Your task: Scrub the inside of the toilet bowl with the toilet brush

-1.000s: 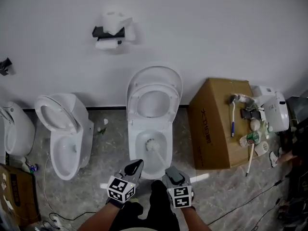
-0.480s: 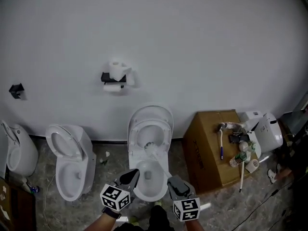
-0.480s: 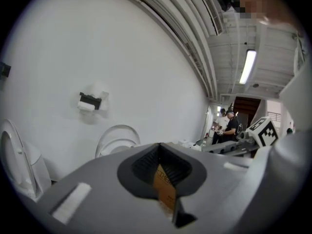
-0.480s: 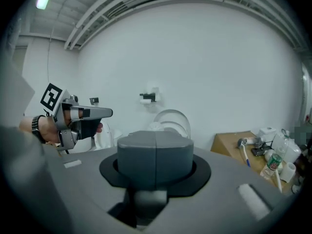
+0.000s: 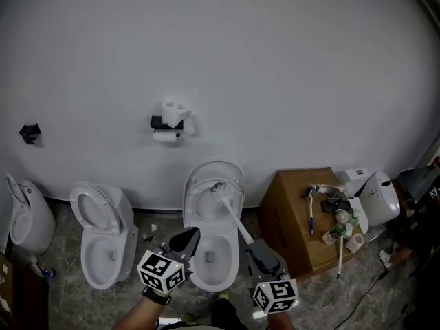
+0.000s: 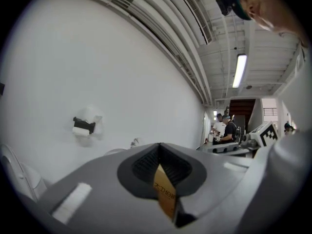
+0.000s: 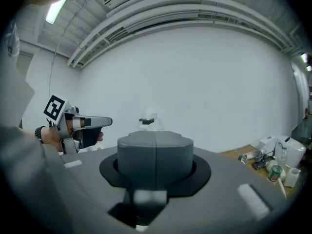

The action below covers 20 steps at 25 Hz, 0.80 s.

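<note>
Two matte grey plastic grippers sit near 6 o'clock in our head view. We see the right gripper point(image 5: 256, 251) with its blunt jaws clamped on the slim white handle of the toilet brush point(image 5: 232, 215). The brush slants up toward 11 o'clock, its round bristled head in front of the upright oval seat point(image 5: 199, 184), above the glossy white toilet bowl point(image 5: 195, 256). The left gripper point(image 5: 188, 239), at the right one's 9 o'clock, has its ribbed jaws closed tip to tip, holding nothing.

Glossy white ceramic toilet bowl point(image 5: 224, 267); matt brown cardboard box point(image 5: 290, 220).
</note>
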{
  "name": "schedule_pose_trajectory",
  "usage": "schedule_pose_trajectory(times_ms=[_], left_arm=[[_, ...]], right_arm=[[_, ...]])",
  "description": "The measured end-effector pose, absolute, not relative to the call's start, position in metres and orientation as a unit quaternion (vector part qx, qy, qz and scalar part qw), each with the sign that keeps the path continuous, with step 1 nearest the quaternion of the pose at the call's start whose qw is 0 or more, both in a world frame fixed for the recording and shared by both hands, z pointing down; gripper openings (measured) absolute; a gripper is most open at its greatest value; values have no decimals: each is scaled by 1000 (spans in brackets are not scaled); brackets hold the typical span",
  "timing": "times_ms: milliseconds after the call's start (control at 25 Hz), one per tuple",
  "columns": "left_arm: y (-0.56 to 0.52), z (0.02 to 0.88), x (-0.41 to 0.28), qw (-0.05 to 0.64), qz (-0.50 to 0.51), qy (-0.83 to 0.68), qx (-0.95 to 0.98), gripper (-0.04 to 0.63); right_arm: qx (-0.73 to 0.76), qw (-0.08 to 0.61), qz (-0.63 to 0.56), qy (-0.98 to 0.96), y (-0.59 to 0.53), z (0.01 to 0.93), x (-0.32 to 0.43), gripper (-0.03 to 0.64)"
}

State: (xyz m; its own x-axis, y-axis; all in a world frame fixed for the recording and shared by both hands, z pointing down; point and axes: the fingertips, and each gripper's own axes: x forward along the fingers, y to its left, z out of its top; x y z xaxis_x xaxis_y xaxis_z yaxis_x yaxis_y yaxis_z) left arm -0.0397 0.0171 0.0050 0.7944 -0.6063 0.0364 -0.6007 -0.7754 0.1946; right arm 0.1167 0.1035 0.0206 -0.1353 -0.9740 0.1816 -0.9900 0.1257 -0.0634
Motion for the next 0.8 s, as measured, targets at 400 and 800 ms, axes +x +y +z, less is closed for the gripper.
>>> schedule_pose_trajectory(times_ms=[400,800], left_arm=[[10,-21,-46,82,-33,-342,935,6],[-1,-21,-46,76,-26,-350,933,6]], right_arm=[[666,21,60,-743,100,-6,123,163],[665,10,55,-745,86,-15,121,163]])
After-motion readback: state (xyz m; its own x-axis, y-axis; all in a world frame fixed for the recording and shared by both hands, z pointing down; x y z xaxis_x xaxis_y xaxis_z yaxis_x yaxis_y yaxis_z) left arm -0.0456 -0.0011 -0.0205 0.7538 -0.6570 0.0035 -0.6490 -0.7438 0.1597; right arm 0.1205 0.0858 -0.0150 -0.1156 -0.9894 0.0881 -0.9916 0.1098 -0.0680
